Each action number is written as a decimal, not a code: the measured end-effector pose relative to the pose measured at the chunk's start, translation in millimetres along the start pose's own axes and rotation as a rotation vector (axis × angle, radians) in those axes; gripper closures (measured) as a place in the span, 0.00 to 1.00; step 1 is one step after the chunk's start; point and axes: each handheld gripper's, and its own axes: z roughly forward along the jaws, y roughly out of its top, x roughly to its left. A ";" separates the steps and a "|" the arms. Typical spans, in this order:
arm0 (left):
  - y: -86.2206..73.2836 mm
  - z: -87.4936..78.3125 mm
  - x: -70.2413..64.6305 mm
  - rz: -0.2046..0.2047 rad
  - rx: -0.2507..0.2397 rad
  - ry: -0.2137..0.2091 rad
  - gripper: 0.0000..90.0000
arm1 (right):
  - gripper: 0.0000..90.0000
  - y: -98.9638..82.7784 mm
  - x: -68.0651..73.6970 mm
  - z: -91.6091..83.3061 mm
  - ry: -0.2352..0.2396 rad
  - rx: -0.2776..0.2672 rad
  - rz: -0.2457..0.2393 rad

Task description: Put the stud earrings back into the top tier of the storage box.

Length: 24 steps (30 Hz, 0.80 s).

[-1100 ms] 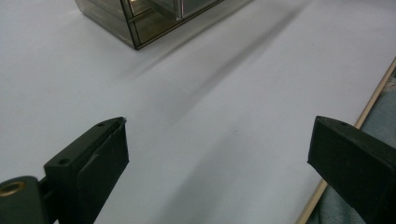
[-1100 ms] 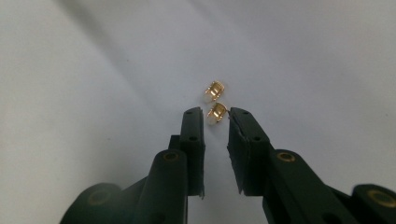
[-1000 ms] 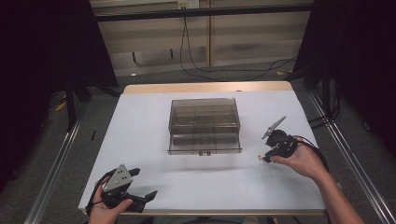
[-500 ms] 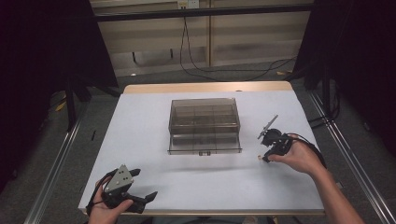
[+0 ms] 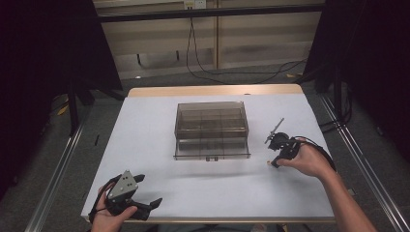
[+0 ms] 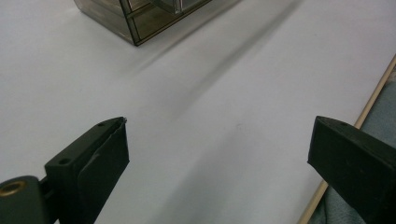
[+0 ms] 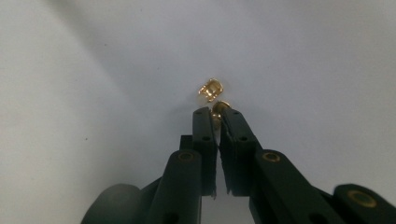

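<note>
A small brass piece (image 7: 217,108) was pinched at the very tips of the right gripper (image 7: 215,112), jaws closing onto it. A second brass piece (image 7: 211,89) was seen just beyond the tips, apart. The left gripper (image 6: 219,149) was held wide and empty, well away.

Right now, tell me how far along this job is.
Done: the right hand-held gripper has just closed its jaws on a small gold part on the white table. A second gold piece lies just past the tips. In hand: that pinch; whether the part is lifted off the table cannot be told. Left: presumably carrying it to the clear compartment box. The left hand-held gripper sits open near the table's front edge.
</note>
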 end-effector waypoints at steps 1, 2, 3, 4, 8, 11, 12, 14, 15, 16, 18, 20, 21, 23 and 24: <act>-0.1 -0.1 0.0 -0.001 0.001 0.000 0.06 | 0.93 0.2 -0.1 0.0 0.001 0.006 0.006; -0.3 0.3 -0.3 -0.008 -0.002 0.001 0.06 | 0.92 0.3 -0.8 0.4 0.001 0.005 0.003; -0.2 0.4 0.0 -0.006 -0.002 0.001 0.06 | 0.92 0.5 -1.3 1.1 0.003 0.001 0.003; -0.3 0.6 -0.2 -0.009 -0.003 0.002 0.06 | 0.92 0.8 -1.4 1.5 0.003 0.002 0.003; -0.4 0.4 -0.2 -0.005 0.003 0.003 0.06 | 0.93 1.4 -1.6 2.6 0.004 0.006 0.009; -0.6 0.5 0.3 -0.006 0.003 0.000 0.06 | 0.96 0.4 -2.4 1.6 0.009 0.005 0.005; -0.7 0.6 0.4 -0.005 0.004 0.000 0.06 | 0.96 -0.2 -2.9 1.2 0.008 0.004 0.004; -0.7 0.6 0.5 -0.006 0.004 0.000 0.06 | 0.96 -1.2 -3.9 -0.4 0.007 -0.009 -0.002; -0.7 0.8 0.6 -0.006 0.005 0.000 0.06 | 0.96 -1.5 -4.2 -1.9 0.011 -0.014 0.002; -0.7 1.0 0.6 -0.007 0.004 -0.001 0.06 | 0.96 -2.1 -4.1 -3.5 0.015 -0.018 0.004; -0.6 1.1 0.6 -0.007 0.003 -0.001 0.06 | 0.96 -2.8 -3.8 -5.6 0.018 -0.029 0.002; -0.7 1.3 0.7 -0.007 0.002 -0.002 0.06 | 0.96 -3.5 -2.6 -6.7 0.017 -0.036 0.000; -0.7 1.2 0.7 -0.007 0.003 -0.002 0.06 | 0.96 -3.6 -2.1 -7.3 0.020 -0.040 -0.005; -0.7 1.0 0.8 -0.008 0.006 -0.002 0.06 | 0.96 -4.2 -1.4 -9.5 0.022 -0.056 -0.010; -0.7 1.0 1.0 -0.008 0.006 -0.002 0.06 | 0.96 -4.7 -0.9 -11.1 0.029 -0.055 -0.009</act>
